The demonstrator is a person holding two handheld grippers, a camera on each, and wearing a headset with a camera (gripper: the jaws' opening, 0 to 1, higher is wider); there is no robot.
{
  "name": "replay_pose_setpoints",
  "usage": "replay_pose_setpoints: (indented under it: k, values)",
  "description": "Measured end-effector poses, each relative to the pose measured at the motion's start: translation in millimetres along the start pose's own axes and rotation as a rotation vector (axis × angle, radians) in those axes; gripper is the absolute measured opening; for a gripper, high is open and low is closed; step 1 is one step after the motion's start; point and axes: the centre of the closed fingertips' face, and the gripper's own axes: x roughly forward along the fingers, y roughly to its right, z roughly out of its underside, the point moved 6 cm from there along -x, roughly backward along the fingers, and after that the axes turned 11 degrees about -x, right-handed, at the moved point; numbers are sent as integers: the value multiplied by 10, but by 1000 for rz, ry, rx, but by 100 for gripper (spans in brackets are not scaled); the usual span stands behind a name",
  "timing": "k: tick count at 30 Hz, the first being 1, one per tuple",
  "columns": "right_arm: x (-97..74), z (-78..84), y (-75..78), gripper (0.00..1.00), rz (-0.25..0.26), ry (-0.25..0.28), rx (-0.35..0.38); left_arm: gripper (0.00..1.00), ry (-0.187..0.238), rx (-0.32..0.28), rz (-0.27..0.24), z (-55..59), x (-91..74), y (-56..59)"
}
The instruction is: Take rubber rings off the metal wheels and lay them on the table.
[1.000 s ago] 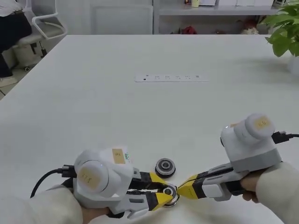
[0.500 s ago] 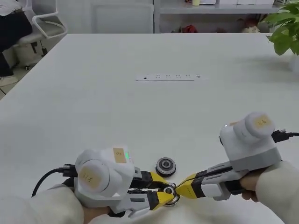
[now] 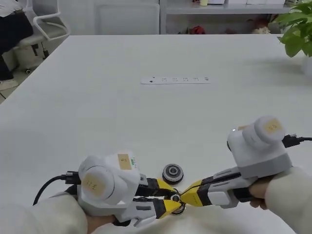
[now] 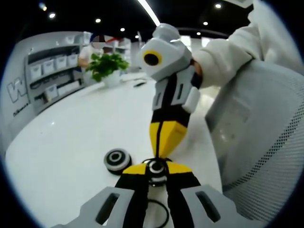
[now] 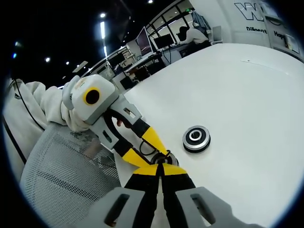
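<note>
My left gripper [image 3: 170, 203] sits at the table's near edge, shut on a small metal wheel [image 4: 156, 166]. My right gripper [image 3: 183, 199] comes in from the right and its yellow jaws meet the wheel tip to tip; they look shut, pinching at the wheel's black rubber ring. In the left gripper view a thin black loop [image 4: 167, 212] hangs below the wheel. A second wheel [image 3: 172, 172] with its black rubber ring on lies flat on the table just beyond the two grippers, also seen as the second wheel [image 5: 196, 138] in the right gripper view.
A white power strip [image 3: 175, 81] lies mid-table. A potted plant [image 3: 297, 34] stands at the far right and an office chair [image 3: 48, 24] beyond the far left corner. A grey mesh chair back [image 4: 266, 142] is close behind the grippers.
My right gripper has edged slightly left, closer against the wheel held in the left gripper. The wheel on the table has not moved.
</note>
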Motion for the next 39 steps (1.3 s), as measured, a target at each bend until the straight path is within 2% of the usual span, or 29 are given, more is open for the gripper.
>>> replay_pose_setpoints:
  k: [9, 14, 21, 32, 39]
  values:
    - [-22, 19, 33, 0, 18, -2, 14, 14, -2, 1, -1, -1, 0, 2]
    - [-25, 19, 35, 0, 22, -1, 18, 14, -3, -21, -3, -2, -1, 1]
    - [-29, 11, 36, 0, 23, 2, 20, 14, -21, -25, -4, -11, -5, 2]
    - [-39, -4, 37, 0, 26, 3, 21, 15, -44, -4, -3, -21, -27, -7]
    - [-52, -5, 44, 0, 30, 5, 27, 18, -38, -18, -2, -65, -65, -13]
